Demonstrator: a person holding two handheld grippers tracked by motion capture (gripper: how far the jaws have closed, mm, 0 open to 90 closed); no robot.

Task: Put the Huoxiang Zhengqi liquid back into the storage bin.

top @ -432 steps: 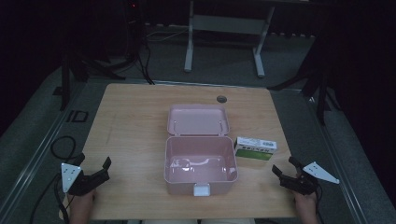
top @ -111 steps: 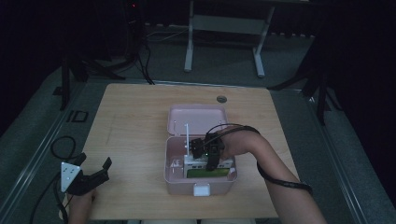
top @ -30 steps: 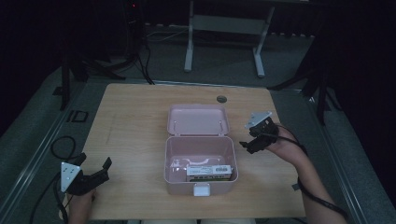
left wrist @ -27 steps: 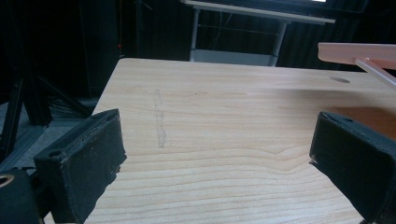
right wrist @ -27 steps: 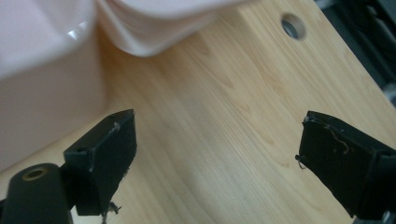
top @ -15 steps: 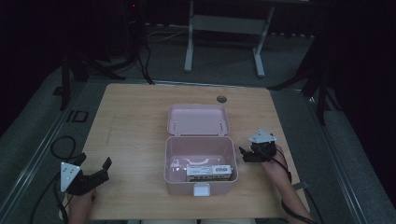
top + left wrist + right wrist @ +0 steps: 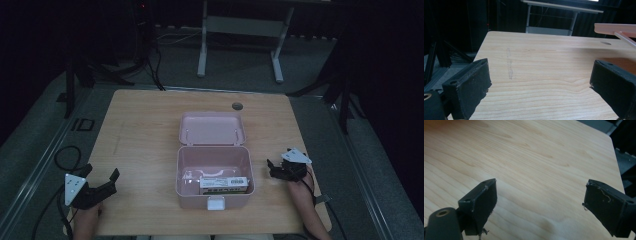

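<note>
Item: small carton [image 7: 224, 183] lay inside the open pink box [image 7: 214, 200] at mid-surface [image 7: 140, 135], packing judged done, lid unclosed; right claw [image 7: 274, 169] beside the box, jaws apart, empty; left claw [image 7: 102, 184] idle, apart, near corner.

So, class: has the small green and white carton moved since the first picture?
Yes. The carton now lies inside the pink box, toward its front wall; at first it lay on the table to the box's right.

A pale wooden surface [image 7: 150, 130] stands on grey carpet [image 7: 310, 65] in a dim room. A white metal frame [image 7: 240, 30] stands at twelve o'clock, with black cables [image 7: 150, 55] at eleven.
</note>
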